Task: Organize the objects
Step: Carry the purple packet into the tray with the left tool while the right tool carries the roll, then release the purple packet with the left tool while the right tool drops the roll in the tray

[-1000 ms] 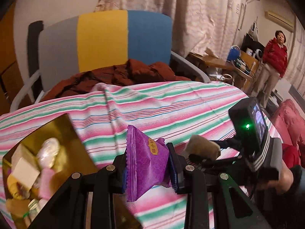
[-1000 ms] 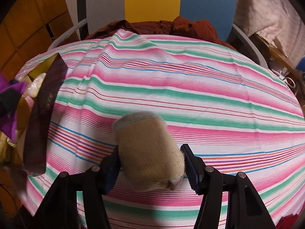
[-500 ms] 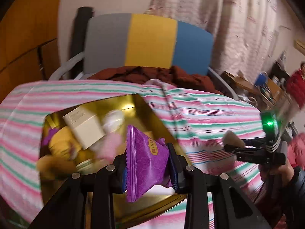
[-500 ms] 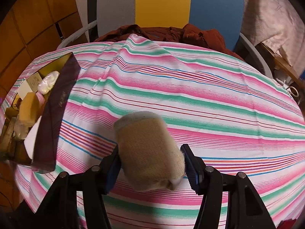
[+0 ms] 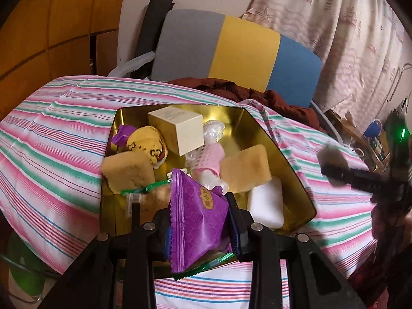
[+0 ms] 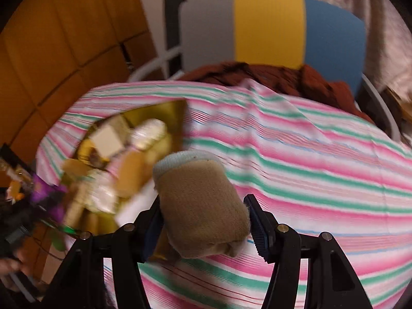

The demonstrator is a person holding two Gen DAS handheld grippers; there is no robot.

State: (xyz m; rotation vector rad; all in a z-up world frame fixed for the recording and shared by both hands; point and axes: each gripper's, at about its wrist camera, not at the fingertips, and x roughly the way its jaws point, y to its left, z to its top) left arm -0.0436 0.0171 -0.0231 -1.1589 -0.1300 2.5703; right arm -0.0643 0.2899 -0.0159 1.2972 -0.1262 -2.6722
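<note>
Striped table (image 5: 64,139) under everything. Gold tin (image 5: 278,152) w/ snacks just ahead of left tool (image 5: 199,221), below it. Left tool clamped on purple packet (image 5: 195,219). Right tool (image 6: 203,219) clamped on tan sock roll (image 6: 200,206), tin to its left.

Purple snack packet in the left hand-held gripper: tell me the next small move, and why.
Probably lower it a little further and open over the gold tin. The left hand-held gripper is shut on the purple snack packet, which hangs above the tin's near edge, where other snacks already lie. The right hand-held gripper holds a rolled beige sock off to the side.
</note>
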